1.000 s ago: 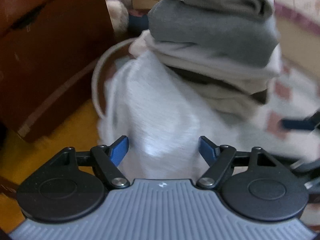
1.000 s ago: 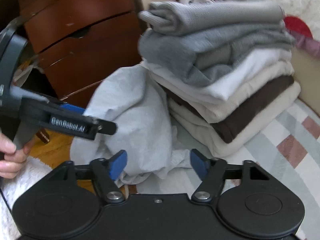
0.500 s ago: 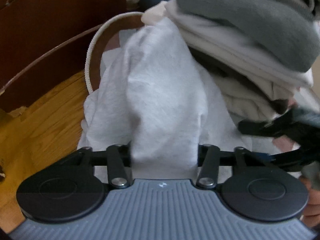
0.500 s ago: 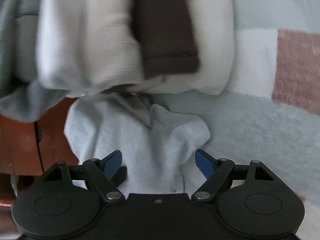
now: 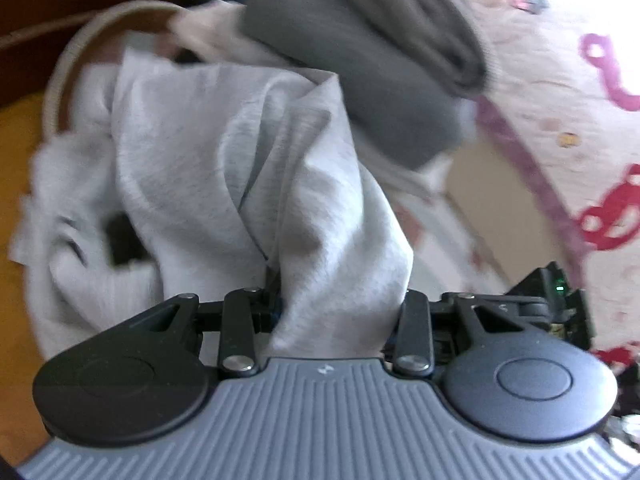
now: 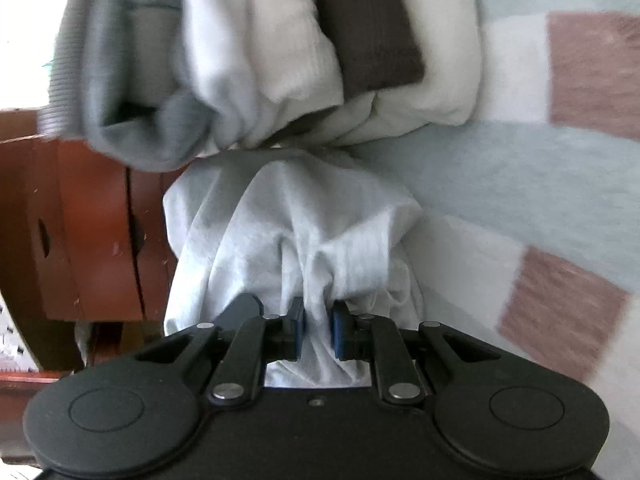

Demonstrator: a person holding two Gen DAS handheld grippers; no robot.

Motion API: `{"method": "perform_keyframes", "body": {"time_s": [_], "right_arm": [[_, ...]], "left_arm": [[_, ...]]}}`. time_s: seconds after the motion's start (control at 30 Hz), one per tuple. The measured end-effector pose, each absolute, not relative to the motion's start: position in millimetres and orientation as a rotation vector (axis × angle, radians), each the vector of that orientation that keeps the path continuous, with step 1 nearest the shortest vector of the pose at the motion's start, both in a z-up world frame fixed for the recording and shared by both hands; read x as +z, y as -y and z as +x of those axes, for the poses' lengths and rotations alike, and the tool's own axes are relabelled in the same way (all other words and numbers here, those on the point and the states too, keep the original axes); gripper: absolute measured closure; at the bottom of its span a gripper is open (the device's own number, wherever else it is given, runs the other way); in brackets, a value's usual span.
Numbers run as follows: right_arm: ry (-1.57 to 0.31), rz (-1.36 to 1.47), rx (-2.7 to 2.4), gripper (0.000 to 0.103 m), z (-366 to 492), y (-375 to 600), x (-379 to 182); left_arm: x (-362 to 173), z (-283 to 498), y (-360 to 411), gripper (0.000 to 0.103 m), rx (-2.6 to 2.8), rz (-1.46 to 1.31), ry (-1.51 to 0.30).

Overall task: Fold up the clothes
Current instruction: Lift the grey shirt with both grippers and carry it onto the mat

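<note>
A crumpled light grey garment [image 5: 224, 168] hangs beside a stack of folded clothes [image 5: 360, 64]. My left gripper [image 5: 334, 312] is shut on a thick bunch of its cloth, which hides the fingertips. In the right wrist view the same light grey garment [image 6: 296, 224] bunches between the blue pads [image 6: 298, 322] of my right gripper [image 6: 318, 326], which is shut on it. The stack of folded clothes [image 6: 280, 48], in grey, white, cream and brown, lies just beyond, touching the garment.
A brown wooden dresser [image 6: 80, 232] stands at the left. A checked blanket [image 6: 540, 184] in pale blue, white and dusty pink covers the surface at the right. A round basket rim [image 5: 72, 52] curves behind the garment. A patterned quilt [image 5: 560, 80] lies at the right.
Both grippers moved in from open and closed on the light grey garment. The left gripper has lifted and swung right with the cloth. The right gripper closed last.
</note>
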State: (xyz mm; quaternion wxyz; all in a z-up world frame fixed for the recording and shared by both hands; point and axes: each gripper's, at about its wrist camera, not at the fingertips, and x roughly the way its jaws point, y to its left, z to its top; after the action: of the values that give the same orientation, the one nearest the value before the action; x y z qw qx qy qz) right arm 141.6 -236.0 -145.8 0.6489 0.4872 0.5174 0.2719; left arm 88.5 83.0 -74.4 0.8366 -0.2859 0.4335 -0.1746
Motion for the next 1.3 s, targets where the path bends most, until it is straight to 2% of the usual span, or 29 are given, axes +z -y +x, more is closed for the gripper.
{"method": "perform_keyframes", "body": {"time_s": [0.2,0.47,0.77,0.9,1.0,1.07,1.3], "right_arm": [[-1.158,1.023,0.524,0.085,86,296,-103],[-0.942,1.037,0.336,0.085,7,372,-75],[-0.763,1.133,0.325,0.085,-43,407,-78],[-0.688,1.156,0.345,0.088,-38,408,-60],[-0.638,1.084,0.336,0.090,-40,411,-25],[-0.601,1.010,0.319,0.091,-46,414,6],[-0.508,0.898,0.250,0.092,-96,441,95]], "left_arm": [[-62,87,-14,0.067,-0.639,-0.575,-0.952],[-54,68,87,0.067,-0.863,-0.456,-0.989],[-48,48,97,0.067,-0.868,-0.392,-1.001],[-21,48,98,0.067,-0.894,-0.412,-0.938],[6,47,102,0.067,-0.931,-0.426,-0.895],[27,40,115,0.076,-0.966,-0.411,-0.873],[100,12,161,0.076,-1.089,-0.344,-0.794]]}}
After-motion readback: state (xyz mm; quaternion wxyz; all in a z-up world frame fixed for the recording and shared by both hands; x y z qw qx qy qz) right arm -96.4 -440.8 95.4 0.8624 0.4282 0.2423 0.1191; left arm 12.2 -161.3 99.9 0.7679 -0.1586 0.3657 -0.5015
